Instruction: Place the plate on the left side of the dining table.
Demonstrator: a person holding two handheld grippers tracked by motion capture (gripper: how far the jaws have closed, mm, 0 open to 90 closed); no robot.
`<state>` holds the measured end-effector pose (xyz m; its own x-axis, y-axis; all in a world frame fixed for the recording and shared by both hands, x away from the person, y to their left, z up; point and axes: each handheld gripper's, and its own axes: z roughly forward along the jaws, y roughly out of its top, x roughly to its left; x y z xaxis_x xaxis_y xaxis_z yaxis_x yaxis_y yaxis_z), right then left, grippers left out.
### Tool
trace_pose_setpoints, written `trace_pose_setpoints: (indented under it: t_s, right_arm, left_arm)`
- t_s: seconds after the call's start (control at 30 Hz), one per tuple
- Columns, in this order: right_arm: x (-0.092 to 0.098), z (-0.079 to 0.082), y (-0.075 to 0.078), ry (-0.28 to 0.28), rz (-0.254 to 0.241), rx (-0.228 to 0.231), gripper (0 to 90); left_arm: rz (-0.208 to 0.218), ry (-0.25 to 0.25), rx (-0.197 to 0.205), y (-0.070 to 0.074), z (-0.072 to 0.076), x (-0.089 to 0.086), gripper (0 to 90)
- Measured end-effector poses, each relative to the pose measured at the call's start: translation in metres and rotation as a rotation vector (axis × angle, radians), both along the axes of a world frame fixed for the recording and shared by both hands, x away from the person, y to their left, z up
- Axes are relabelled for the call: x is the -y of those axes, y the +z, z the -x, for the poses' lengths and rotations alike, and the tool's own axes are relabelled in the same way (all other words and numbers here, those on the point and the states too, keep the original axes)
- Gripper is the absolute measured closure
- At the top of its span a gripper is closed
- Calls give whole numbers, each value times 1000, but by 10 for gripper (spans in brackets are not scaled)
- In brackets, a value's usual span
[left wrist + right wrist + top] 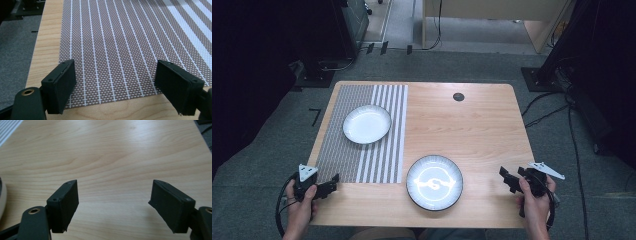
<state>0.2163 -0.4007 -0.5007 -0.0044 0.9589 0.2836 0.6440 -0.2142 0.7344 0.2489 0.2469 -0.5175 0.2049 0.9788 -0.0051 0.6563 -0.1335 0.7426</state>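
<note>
A white plate (pixel 367 124) rests on the striped placemat (pixel 347 145) at the table's left. A dark-rimmed bowl-like plate (pixel 434 182) sits on bare wood near the front middle. My left gripper (pixel 332 183) hovers at the mat's near left corner, jaws wide apart with nothing between them; in the left gripper view its fingers (pixel 61 83) frame the mat's weave (pixel 115 50). My right gripper (pixel 508 179) is held at the front right, open and empty, to the right of the dark-rimmed plate. In the right gripper view that plate's rim (pixel 2 200) peeks in at the left edge.
The wooden table (pixel 472 125) has a round cable grommet (pixel 458 96) near its far edge. Cables (pixel 572 130) run over the grey carpet to the right. Dark equipment stands at the back left and right.
</note>
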Motion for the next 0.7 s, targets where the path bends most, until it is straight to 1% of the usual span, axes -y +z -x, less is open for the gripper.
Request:
trace_pose_setpoints:
  t_s: [0.1, 0.23, 0.3, 0.37, 0.43, 0.5, 0.63, 0.7]
  right_arm:
    - [8, 5, -2, -17, 3, -11, 222]
    - [17, 12, -5, -35, 23, -22, 217]
    - [21, 15, -7, -45, 31, -30, 216]
    - [23, 17, -9, -55, 52, -38, 216]
    - [25, 20, -10, -69, 53, -44, 217]
    - [26, 22, -11, -91, 63, -59, 221]
    - [22, 25, -14, -85, 83, -82, 219]
    - [19, 25, -16, -79, 97, -86, 212]
  left_arm:
    - [0, 0, 0, 0, 0, 0, 175]
    - [0, 0, 0, 0, 0, 0, 175]
    - [-1, 0, 0, 0, 0, 0, 175]
    - [-1, 0, 0, 0, 0, 0, 175]
    - [-1, 0, 0, 0, 0, 0, 175]
    - [-1, 0, 0, 0, 0, 0, 174]
    - [0, 0, 0, 0, 0, 0, 175]
    - [0, -1, 0, 0, 0, 0, 175]
